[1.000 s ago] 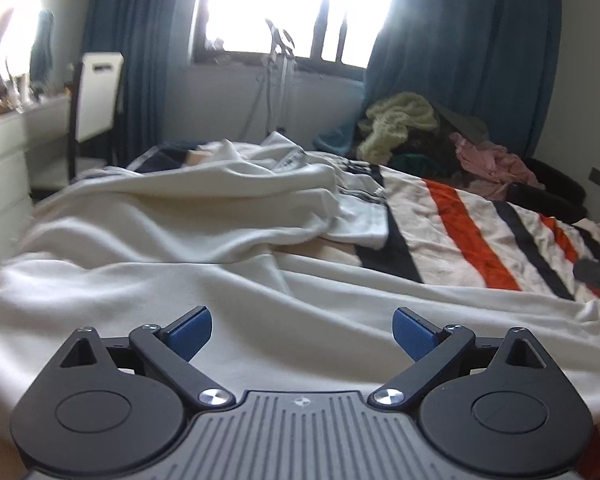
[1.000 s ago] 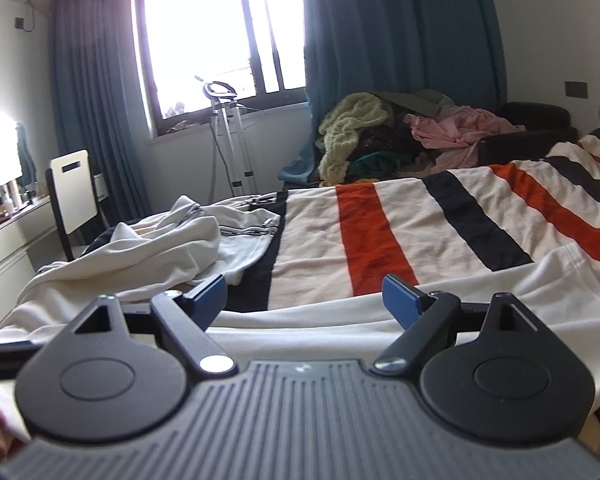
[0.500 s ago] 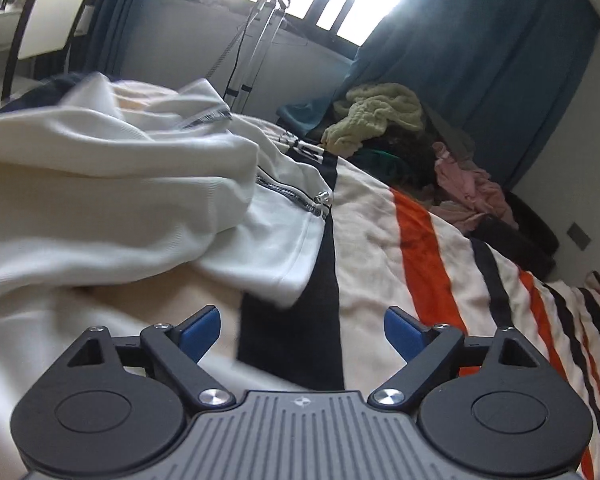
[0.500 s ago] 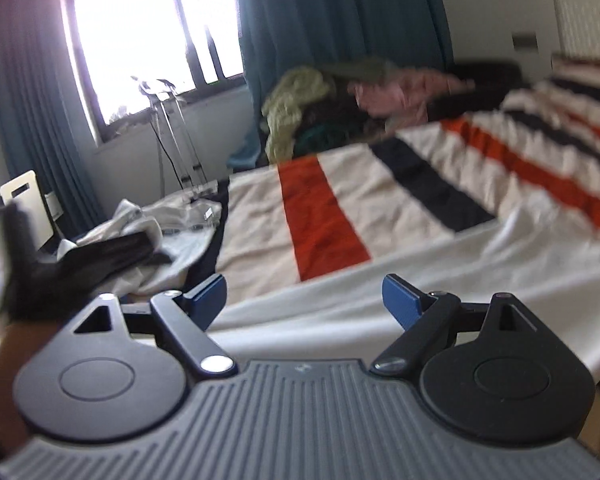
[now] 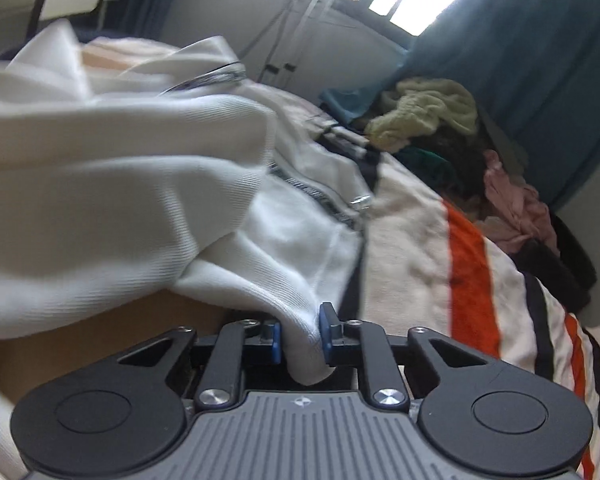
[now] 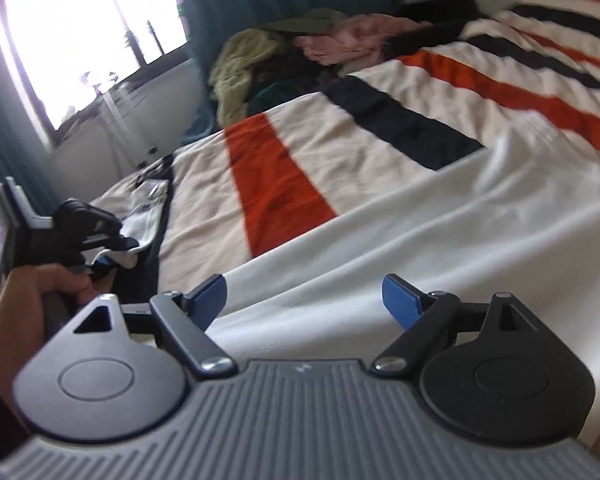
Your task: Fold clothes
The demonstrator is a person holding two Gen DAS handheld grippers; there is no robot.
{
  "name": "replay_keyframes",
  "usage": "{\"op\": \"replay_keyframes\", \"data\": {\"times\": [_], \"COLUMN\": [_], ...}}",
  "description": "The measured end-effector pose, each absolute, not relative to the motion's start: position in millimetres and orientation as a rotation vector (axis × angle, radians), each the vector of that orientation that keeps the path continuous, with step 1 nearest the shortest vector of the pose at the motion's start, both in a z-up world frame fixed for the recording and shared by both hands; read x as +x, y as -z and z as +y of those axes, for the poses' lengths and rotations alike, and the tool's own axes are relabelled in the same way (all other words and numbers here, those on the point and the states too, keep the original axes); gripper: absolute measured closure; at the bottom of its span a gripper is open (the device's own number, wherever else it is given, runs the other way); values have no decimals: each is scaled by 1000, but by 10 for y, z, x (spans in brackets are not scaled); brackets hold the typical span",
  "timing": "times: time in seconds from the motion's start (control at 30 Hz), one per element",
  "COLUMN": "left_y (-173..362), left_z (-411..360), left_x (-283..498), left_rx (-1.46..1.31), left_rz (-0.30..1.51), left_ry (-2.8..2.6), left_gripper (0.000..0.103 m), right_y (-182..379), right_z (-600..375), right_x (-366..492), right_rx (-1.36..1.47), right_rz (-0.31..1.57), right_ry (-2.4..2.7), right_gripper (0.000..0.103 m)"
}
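Observation:
A white zip-up jacket (image 5: 132,184) lies crumpled on the striped bed, its zipper (image 5: 320,200) facing the window. My left gripper (image 5: 301,340) has the jacket's lower hem corner bunched between its blue pads (image 5: 276,338), and its jaws are closing on the fabric. The right wrist view shows that same left gripper (image 6: 80,232) at the far left, held by a hand (image 6: 32,292). My right gripper (image 6: 304,292) stands open just above a flat white cloth (image 6: 420,240) along the bed's near side, with nothing between its fingers.
The striped bedspread (image 6: 284,184) in cream, orange and black covers the bed. A heap of clothes (image 5: 428,116) sits beyond its far edge below blue curtains (image 5: 520,40). A metal stand (image 5: 300,28) leans under the window.
My left gripper has travelled forward over the white cloth to the jacket's hem corner and its jaws have gone from wide to pinching it. The right gripper has sunk and rolled, still open.

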State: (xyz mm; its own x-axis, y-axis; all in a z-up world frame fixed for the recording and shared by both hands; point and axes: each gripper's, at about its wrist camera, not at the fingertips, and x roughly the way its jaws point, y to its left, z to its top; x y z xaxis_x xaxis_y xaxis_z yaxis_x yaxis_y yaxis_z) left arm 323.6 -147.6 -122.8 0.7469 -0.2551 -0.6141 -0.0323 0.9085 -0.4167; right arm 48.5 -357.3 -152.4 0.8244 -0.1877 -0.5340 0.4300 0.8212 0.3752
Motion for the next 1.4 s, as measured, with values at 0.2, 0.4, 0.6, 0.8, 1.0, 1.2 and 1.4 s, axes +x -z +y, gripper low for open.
{"op": "replay_keyframes", "data": {"times": [0.2, 0.4, 0.6, 0.8, 1.0, 1.2, 1.4], "left_y": [786, 563, 548, 269, -33, -176, -142], "left_z": [-2191, -2895, -2690, -1878, -1053, -505, -124], "left_x": [2985, 2693, 2475, 1810, 995, 437, 41], "left_rx": [-380, -313, -247, -197, -147, -167, -162], "left_rz": [683, 705, 772, 693, 566, 487, 433], "left_ry": [380, 621, 635, 580, 463, 371, 339], "left_gripper": [88, 87, 58, 33, 29, 28, 16], "right_y": [1459, 1458, 1503, 1437, 1324, 1176, 1107], "right_z": [-3789, -4087, -4210, -4119, -3960, -3775, -3553], "right_x": [323, 156, 120, 112, 84, -43, -68], "right_rx": [542, 617, 690, 703, 673, 647, 594], "right_rz": [422, 356, 354, 332, 329, 312, 321], "right_ry": [485, 639, 632, 487, 357, 240, 154], "right_gripper": [17, 17, 16, 17, 17, 17, 16]}}
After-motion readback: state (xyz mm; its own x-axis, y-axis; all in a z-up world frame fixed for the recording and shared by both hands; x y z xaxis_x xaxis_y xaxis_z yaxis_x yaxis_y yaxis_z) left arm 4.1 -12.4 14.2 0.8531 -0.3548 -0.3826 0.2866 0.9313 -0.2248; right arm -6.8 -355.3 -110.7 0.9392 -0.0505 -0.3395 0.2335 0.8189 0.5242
